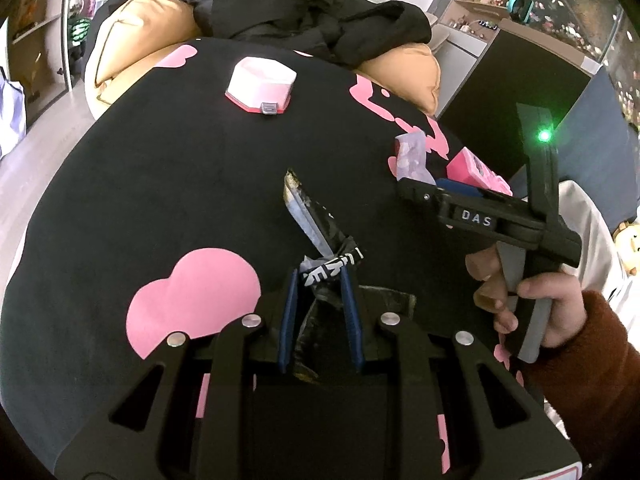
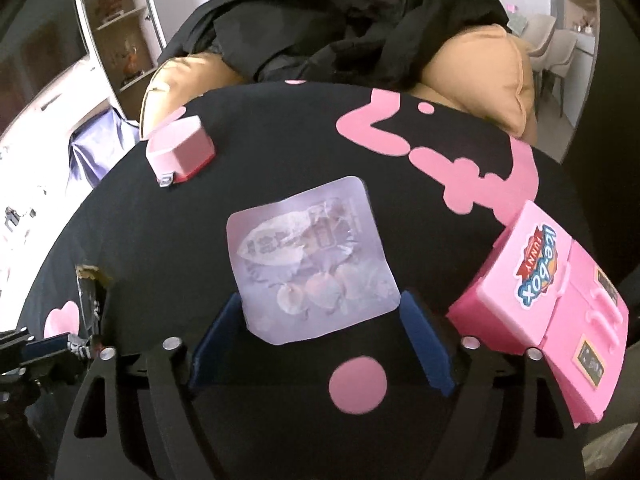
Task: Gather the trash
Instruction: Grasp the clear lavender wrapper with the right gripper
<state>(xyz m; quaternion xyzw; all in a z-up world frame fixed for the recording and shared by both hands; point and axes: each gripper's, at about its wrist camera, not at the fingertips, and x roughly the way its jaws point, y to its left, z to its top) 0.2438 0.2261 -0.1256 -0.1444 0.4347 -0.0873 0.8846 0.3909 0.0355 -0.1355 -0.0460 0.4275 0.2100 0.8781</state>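
risk of dropping the dark wrapper (image 1: pixel 320 240): pinched only at its crumpled near end by the left gripper (image 1: pixel 322 280), with the long part sticking out forward and loose. could slide out from a quick swing. left gripper clenched on this wrapper, just above the black cloth (image 1: pixel 160 184).

risk of missing the flat pale lid (image 2: pixel 310 258): very thin, flat on the cloth, so could slip under the blue pads (image 2: pixel 218 328) instead of coming up. also possible to bump the pink toy box (image 2: pixel 560 300), just beside on the right.

right gripper (image 2: pixel 320 320) released, jaws wide apart, the lid's near edge between them, not yet pinched. pink-and-white container (image 1: pixel 260 86) farther away, untouched.
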